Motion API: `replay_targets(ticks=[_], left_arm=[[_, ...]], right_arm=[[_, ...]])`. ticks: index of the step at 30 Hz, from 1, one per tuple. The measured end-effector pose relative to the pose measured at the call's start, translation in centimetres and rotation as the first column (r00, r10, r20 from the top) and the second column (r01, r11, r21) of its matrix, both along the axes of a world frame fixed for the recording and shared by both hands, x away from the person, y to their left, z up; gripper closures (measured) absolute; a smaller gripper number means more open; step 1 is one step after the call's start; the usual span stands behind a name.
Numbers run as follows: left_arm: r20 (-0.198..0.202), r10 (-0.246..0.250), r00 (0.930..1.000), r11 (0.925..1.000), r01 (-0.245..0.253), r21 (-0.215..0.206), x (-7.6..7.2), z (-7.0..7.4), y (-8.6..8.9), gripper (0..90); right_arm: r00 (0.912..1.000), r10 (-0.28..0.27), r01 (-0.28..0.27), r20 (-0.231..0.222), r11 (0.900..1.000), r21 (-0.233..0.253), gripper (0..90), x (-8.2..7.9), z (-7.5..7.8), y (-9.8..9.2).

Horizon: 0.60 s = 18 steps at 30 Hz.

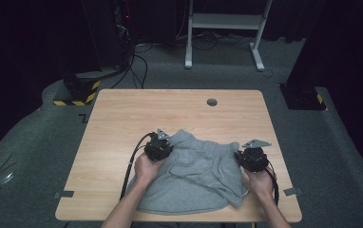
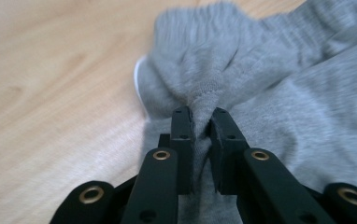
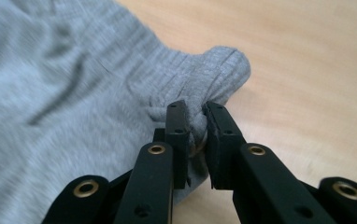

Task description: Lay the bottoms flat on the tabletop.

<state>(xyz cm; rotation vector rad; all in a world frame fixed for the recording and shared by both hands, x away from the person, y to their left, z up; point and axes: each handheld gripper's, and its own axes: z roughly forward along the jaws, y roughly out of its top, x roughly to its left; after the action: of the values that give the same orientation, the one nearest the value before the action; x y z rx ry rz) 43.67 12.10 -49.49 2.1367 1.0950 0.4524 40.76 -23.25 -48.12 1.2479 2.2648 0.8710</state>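
I've got both grippers pinched on the grey shorts, which lie on the near half of the table: L gripper clamped on a waistband bunch, R gripper clamped on the ribbed corner. I'd lift both evenly, keep tension w/o yanking, so neither pinch slips.

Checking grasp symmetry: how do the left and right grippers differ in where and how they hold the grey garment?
The left gripper pinches a bunched fold at the grey garment's left side, with cloth spreading beyond it; the right gripper pinches the ribbed edge at a corner, bare table just past it. In the high view the left one sits slightly farther up the table than the right. Both are shut on the fabric.
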Motion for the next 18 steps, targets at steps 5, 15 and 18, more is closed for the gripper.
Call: replay_targets(ticks=[5,15,18], left_arm=[[0.07,0.016,0.9975,0.9991,-0.013,-0.039,-0.8,1.3,1.0,81.7],[0.136,0.139,0.9809,0.9901,-0.135,-0.038,-0.9,1.8,3.5,80.6],[0.106,0.158,0.9819,0.9874,-0.158,-0.005,-0.4,0.8,3.9,77.6]], right_arm=[[0.996,0.025,-0.023,0.086,1.0,-0.017,80.6,0.3,1.9,1.0],[0.9883,0.02,-0.012,0.151,0.998,-0.054,80.3,3.6,3.1,3.9],[0.9948,0.021,-0.013,0.1,0.997,-0.079,79.7,5.3,1.6,4.8]])
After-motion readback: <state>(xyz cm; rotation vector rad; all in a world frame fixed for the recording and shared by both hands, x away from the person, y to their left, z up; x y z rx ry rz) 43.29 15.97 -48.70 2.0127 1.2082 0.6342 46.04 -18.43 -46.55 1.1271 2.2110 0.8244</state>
